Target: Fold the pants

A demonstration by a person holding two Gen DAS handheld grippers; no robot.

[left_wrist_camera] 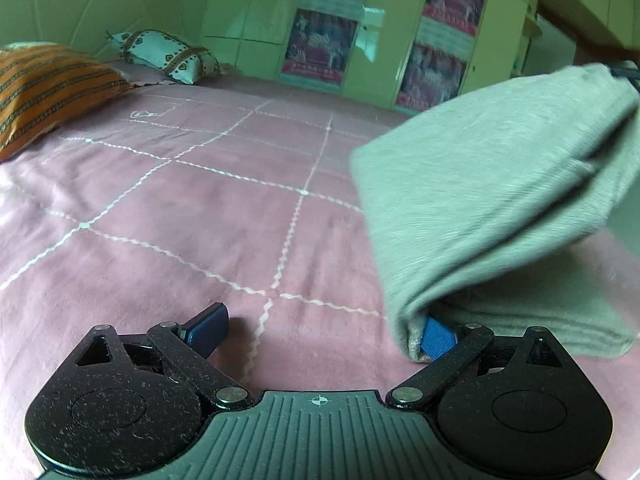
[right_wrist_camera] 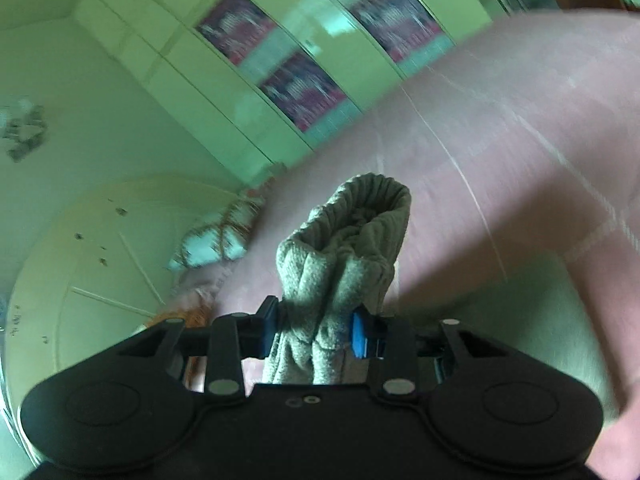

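Two pillows (left_wrist_camera: 52, 84) on pink quilted bed (left_wrist_camera: 200, 208); right fingers (right_wrist_camera: 316, 330) grip grey pants (right_wrist_camera: 344, 248), left fingers (left_wrist_camera: 320, 330) spread.

From my left wrist view, the bedspread (left_wrist_camera: 192, 208) runs ahead to the wardrobe (left_wrist_camera: 256, 20) at the back. Two pillows (left_wrist_camera: 44, 88) sit far left, one behind the other. The pants (left_wrist_camera: 492, 184) rise on the right, their lower fold lying on the bed. My left gripper (left_wrist_camera: 320, 330) sits low, its right finger (left_wrist_camera: 438, 338) tucked under that fold. My right gripper (right_wrist_camera: 316, 328) has the bunched pants between its fingers, above the bed.
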